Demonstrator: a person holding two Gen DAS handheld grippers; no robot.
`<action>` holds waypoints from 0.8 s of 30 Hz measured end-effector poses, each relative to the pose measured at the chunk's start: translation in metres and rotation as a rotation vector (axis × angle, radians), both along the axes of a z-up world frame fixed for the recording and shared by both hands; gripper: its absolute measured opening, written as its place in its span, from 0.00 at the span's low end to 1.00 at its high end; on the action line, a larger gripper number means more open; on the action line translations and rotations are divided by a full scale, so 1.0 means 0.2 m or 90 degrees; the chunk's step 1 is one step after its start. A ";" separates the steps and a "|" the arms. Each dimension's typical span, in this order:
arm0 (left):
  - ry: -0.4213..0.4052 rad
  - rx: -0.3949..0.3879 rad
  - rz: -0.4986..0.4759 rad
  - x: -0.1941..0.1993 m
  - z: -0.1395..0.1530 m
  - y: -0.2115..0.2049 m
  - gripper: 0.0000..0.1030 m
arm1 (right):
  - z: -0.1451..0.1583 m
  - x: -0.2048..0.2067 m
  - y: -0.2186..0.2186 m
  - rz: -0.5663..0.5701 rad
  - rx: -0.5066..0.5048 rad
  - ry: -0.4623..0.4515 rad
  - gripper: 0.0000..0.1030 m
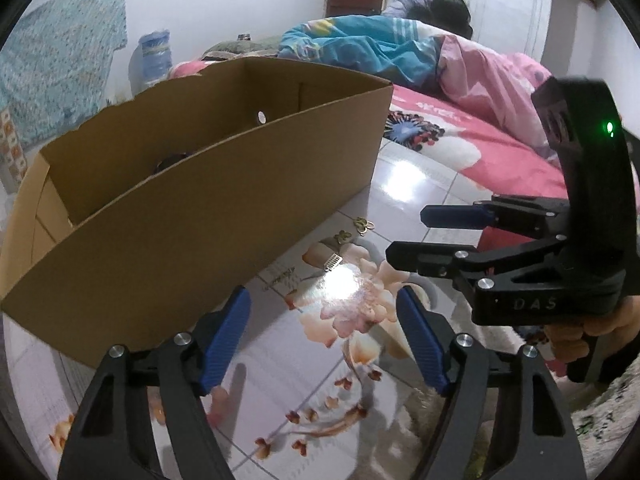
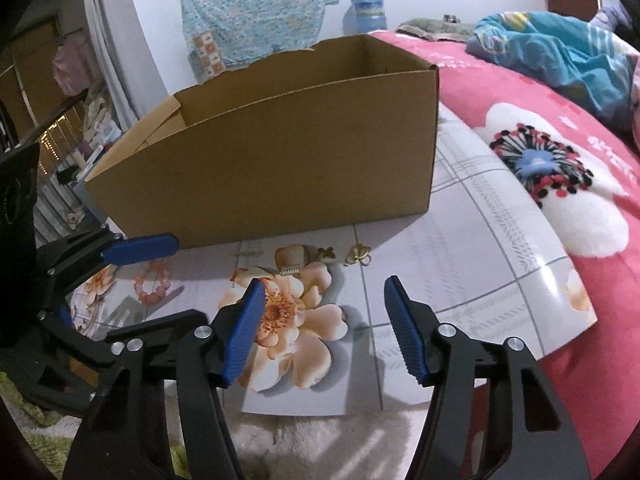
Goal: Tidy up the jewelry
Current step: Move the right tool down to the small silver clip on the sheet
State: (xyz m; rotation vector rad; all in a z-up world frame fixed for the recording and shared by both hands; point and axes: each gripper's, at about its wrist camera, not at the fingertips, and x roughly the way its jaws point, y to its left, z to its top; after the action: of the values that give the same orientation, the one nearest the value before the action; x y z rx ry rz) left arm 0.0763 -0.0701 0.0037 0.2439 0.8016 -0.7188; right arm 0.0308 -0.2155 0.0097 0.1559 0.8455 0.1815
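An open brown cardboard box (image 1: 208,216) (image 2: 280,176) stands on a glossy floral board (image 1: 304,380) (image 2: 472,248). In front of it lie gold earrings (image 1: 363,225) (image 2: 358,255), a second gold piece (image 1: 343,236) (image 2: 326,251), a small silver comb clip (image 1: 333,262) (image 2: 291,270) and a pink bead bracelet (image 2: 154,282). My left gripper (image 1: 324,312) is open and empty above the board, near the box's front wall. My right gripper (image 2: 324,300) is open and empty, just short of the clip; it also shows in the left wrist view (image 1: 408,236). The left gripper shows at the left of the right wrist view (image 2: 160,246).
The board lies on a pink flowered bedspread (image 2: 560,184) (image 1: 500,160). A person under blue and pink covers (image 1: 400,48) lies at the back. A pale shaggy rug (image 2: 320,444) is at the near edge. A blue water jug (image 1: 154,56) stands by the wall.
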 end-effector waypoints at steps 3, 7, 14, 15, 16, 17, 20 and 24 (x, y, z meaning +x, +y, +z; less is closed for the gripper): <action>-0.011 0.012 -0.005 0.02 -0.01 -0.03 0.60 | -0.01 0.03 -0.01 0.001 0.009 0.003 0.52; -0.019 0.025 -0.014 0.07 -0.03 -0.06 0.45 | -0.03 0.05 -0.02 0.002 0.018 0.009 0.51; -0.017 0.045 -0.022 0.15 -0.08 -0.08 0.16 | -0.07 0.09 -0.03 0.002 0.030 0.019 0.51; -0.017 0.047 -0.022 0.16 -0.09 -0.08 0.15 | -0.07 0.08 -0.03 0.002 0.031 0.019 0.51; -0.019 0.050 -0.021 0.17 -0.09 -0.08 0.15 | -0.07 0.09 -0.03 0.002 0.032 0.019 0.51; -0.021 0.052 -0.021 0.18 -0.09 -0.08 0.14 | -0.08 0.09 -0.03 0.002 0.033 0.019 0.51; -0.019 0.063 -0.025 0.20 -0.11 -0.10 0.14 | -0.08 0.10 -0.03 0.002 0.037 0.021 0.51; -0.008 0.075 -0.025 0.23 -0.14 -0.12 0.15 | -0.09 0.11 -0.03 0.002 0.041 0.024 0.51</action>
State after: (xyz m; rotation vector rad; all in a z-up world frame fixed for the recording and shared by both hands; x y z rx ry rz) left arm 0.1214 -0.0933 -0.0251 0.3710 0.8301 -0.7065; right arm 0.0528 -0.2221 -0.0083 0.2188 0.8775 0.2087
